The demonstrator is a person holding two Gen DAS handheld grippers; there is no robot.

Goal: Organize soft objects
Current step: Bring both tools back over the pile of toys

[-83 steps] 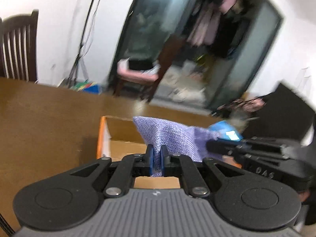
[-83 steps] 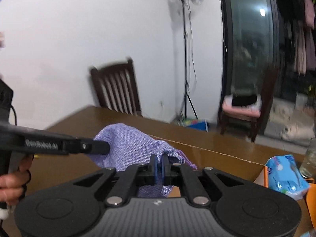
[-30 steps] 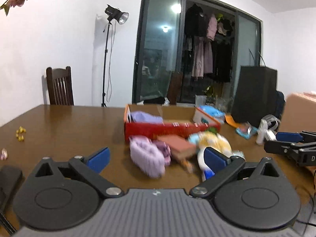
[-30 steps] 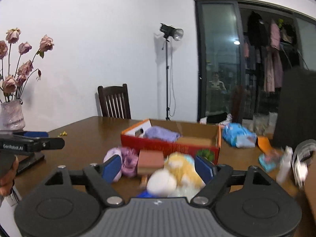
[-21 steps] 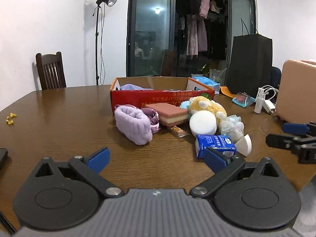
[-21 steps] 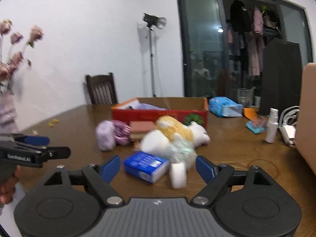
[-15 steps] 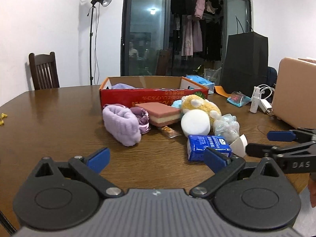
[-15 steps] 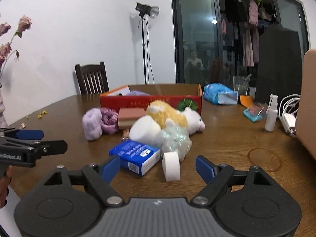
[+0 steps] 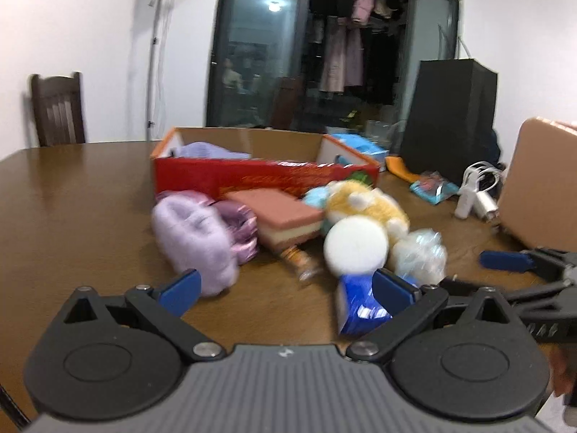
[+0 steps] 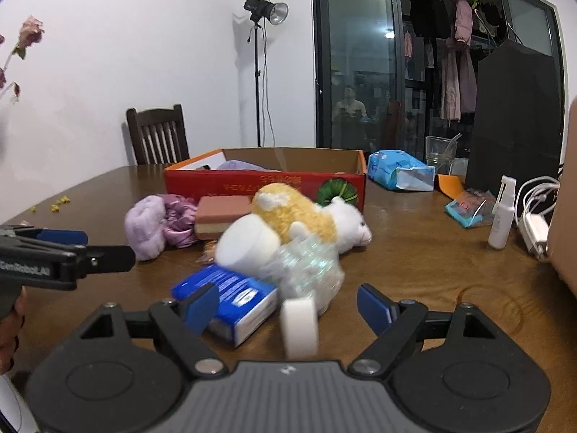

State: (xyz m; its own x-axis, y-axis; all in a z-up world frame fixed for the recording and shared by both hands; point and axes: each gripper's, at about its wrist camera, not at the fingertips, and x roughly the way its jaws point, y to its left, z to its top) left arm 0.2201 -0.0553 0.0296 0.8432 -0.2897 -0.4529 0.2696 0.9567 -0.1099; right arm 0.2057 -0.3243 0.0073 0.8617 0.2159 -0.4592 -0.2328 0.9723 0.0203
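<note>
Red cardboard box [image 10: 265,184] as the landmark, standing toward the far side of the brown table [image 10: 432,259], one purple cloth [image 9: 205,150] already inside at its left end. Everything else soft heaped against the box's near wall.

Left gripper [image 9: 285,288]: blue pads spread wide, nothing between them, low over the table on the near side of the box. Ahead of its left pad, the fluffy lilac piece [image 9: 194,241] just off the box's left front corner, with a shiny pink scrunchie [image 9: 241,231] touching it on the right. Best aimed at the lilac piece's middle, closing across its narrow width, not snagging the scrunchie.

Next rightward, a pink-and-cream sponge [image 9: 285,218] leaning near the box's front wall; then the yellow-and-white plush [image 10: 306,216], a white round sponge [image 10: 249,240] resting on it, a crinkly clear bag [image 10: 306,263], a blue packet [image 10: 227,299] and a small white roll [image 10: 299,323] nearest the camera.

Right gripper [image 10: 288,308]: pads likewise apart and empty, the white roll roughly between them but untouched. Probably worth squeezing gently, since soft foam deforms and can slip; lifting clear of the packet before carrying over the box wall.
</note>
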